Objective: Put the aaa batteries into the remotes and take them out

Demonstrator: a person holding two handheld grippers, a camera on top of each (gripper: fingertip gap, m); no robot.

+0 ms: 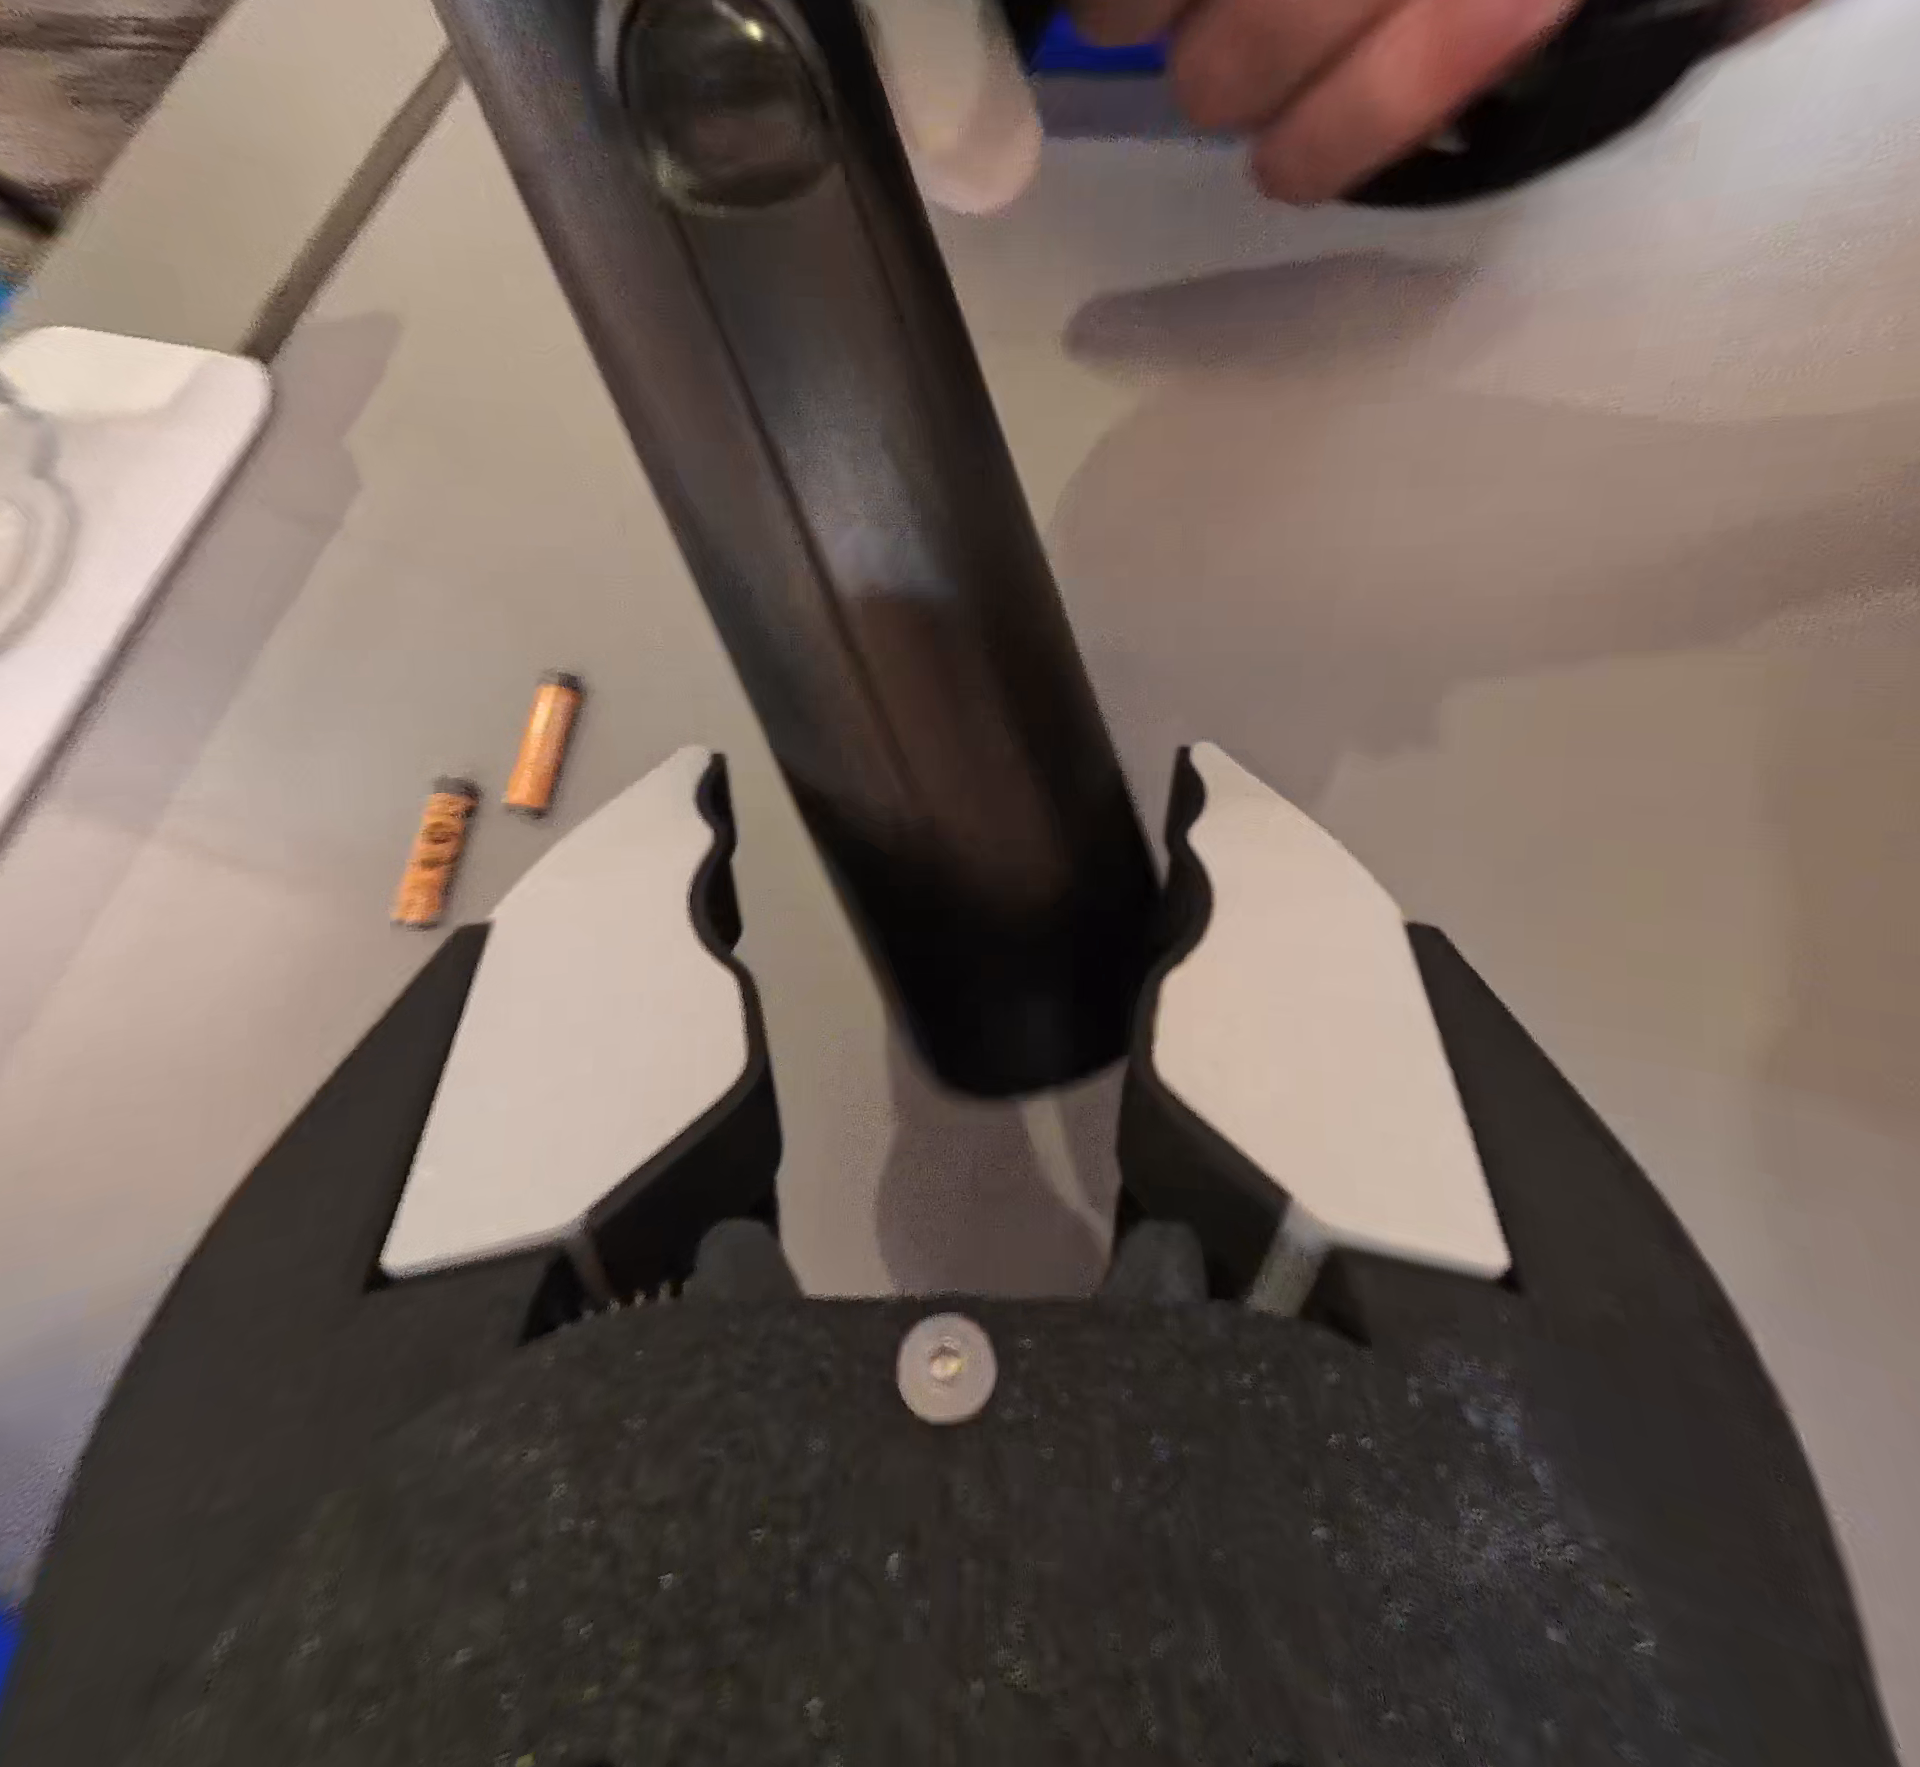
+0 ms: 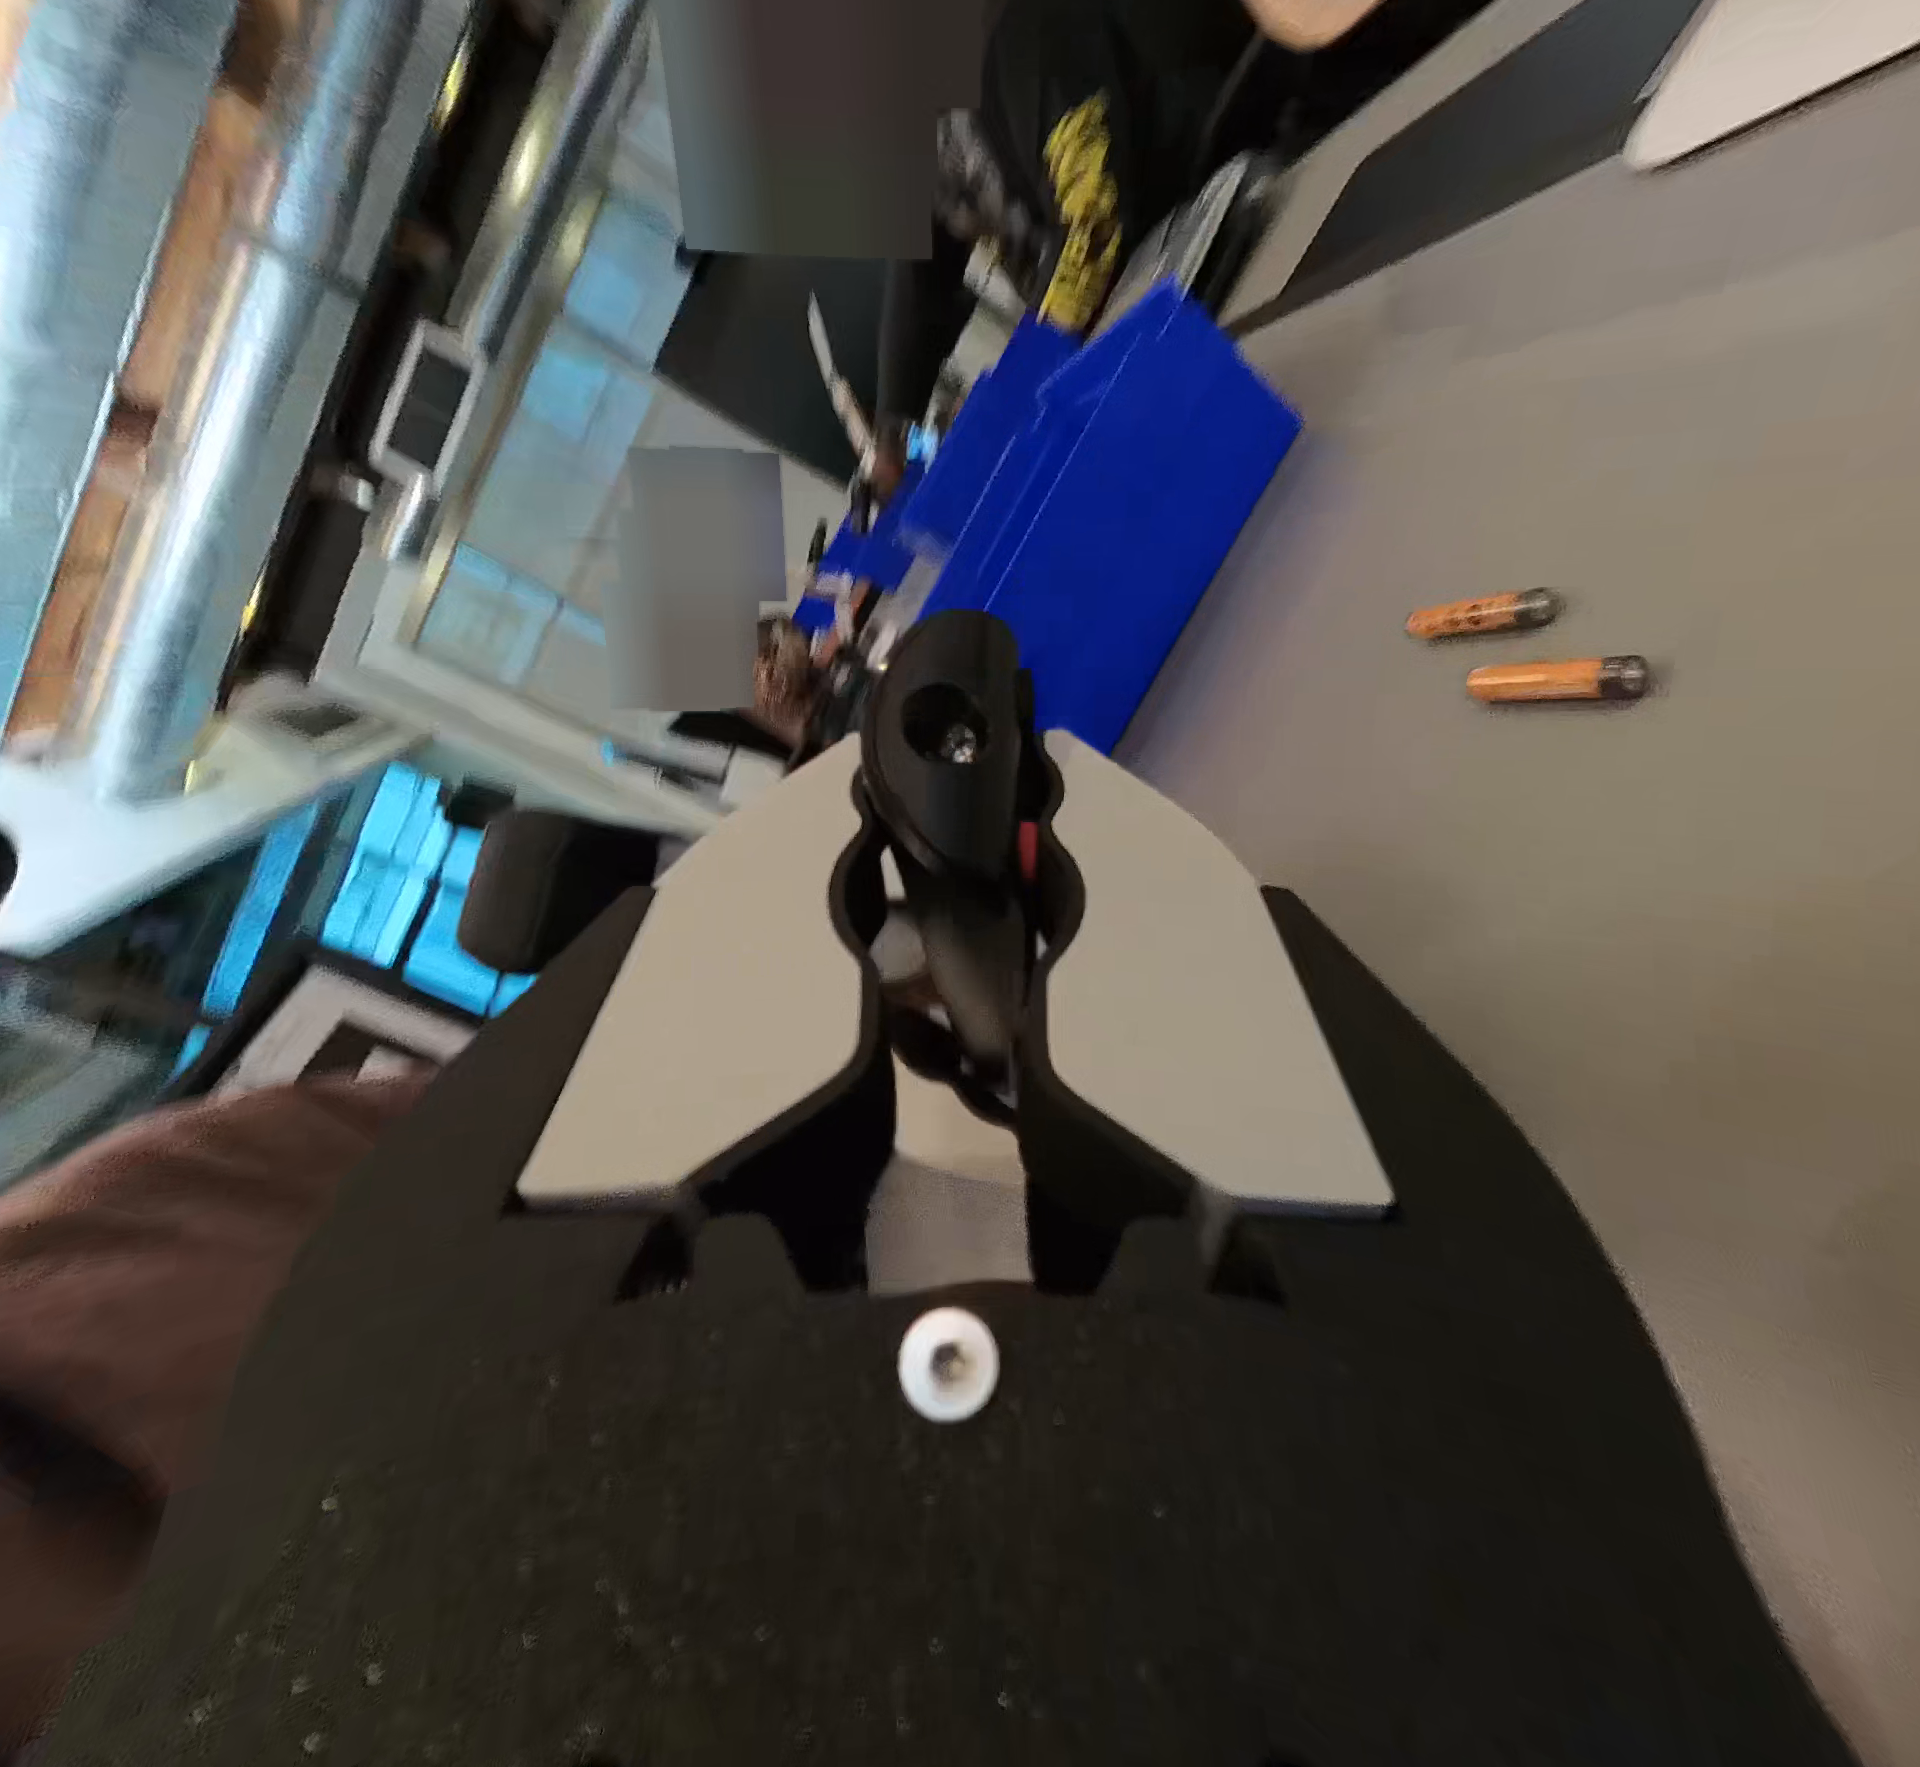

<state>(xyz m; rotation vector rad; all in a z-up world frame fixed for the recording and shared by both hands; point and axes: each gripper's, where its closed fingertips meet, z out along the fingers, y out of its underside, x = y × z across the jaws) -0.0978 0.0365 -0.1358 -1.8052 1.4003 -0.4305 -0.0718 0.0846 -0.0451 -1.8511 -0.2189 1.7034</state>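
Left wrist view: left gripper (image 1: 940, 896) open round remote (image 1: 790, 512) | right gripper (image 2: 956, 844) clamps remote's end | batteries (image 1: 488, 798) on bench (image 1: 1455, 678) | hold remote steady, cover up.

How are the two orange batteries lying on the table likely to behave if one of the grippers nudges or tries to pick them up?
The two orange batteries are small smooth cylinders lying on their sides on the flat grey table, so a sideways nudge would probably roll them. They look rigid, not likely to bend. Being thin and low against the surface, they may slip from wide fingers.
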